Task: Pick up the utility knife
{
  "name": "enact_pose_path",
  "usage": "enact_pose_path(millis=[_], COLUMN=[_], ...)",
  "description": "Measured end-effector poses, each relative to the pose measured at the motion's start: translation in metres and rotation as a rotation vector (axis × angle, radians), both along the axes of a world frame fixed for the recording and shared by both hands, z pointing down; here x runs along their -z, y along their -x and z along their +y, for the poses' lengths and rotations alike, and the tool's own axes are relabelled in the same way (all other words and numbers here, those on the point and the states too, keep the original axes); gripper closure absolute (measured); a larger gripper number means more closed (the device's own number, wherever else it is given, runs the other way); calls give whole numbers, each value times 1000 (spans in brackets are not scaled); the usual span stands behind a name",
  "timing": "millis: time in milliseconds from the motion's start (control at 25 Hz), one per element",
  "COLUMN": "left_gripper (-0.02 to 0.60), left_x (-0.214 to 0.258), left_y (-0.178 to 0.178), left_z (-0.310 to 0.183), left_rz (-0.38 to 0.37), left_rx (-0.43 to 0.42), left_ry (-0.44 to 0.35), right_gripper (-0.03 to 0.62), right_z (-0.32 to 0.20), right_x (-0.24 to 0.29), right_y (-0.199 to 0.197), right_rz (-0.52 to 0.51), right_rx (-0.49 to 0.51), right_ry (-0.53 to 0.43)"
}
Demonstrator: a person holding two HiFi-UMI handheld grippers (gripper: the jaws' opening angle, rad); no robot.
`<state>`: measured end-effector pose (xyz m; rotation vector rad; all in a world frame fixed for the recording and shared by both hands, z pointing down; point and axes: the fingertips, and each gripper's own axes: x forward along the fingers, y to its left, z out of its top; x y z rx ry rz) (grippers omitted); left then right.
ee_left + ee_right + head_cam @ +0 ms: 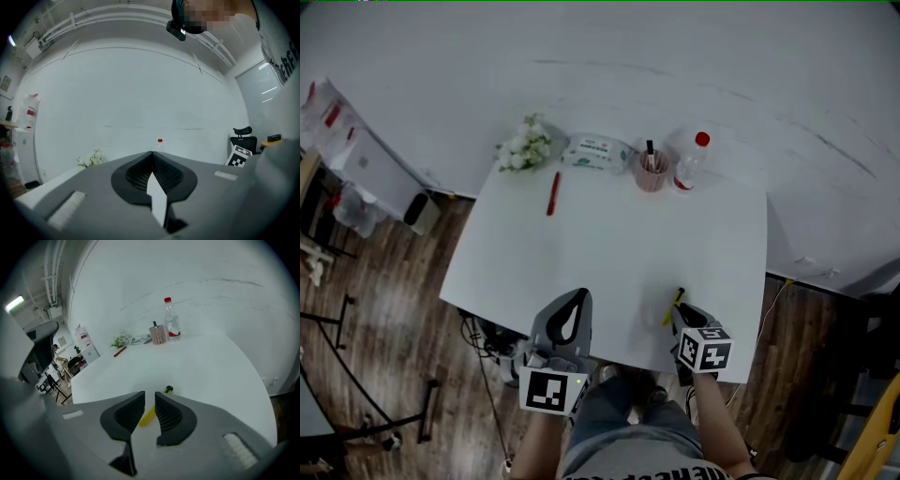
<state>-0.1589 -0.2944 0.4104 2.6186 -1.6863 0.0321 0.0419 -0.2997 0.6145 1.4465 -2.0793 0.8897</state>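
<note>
utility knife (147, 418) flat, black end pointing away | right gripper (150, 395) — jaws parted over it | left gripper (151, 153) — jaws clenched

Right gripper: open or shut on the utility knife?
Open. The right gripper has a gap between its jaws; the utility knife shows through it, unclamped.

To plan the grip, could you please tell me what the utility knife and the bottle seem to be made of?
Utility knife: likely plastic, matte yellow body, black end. Bottle: probably clear plastic, see-through, red cap.
</note>
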Motion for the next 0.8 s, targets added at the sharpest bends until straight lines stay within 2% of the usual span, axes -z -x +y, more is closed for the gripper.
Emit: enact_pose_path(millis=[480, 800], left_gripper=[561, 561], left_x=[-11, -17], left_y=[8, 12], left_z=[-15, -21], left_rz=[2, 2], left_rx=[-24, -32], left_ry=[22, 40], right_gripper=[485, 464], right_z=[-6, -15], right_x=[-28, -38], right_y=[-5, -8], right_rz=[49, 141], right_rx=[-74, -90], right_ry=[67, 86])
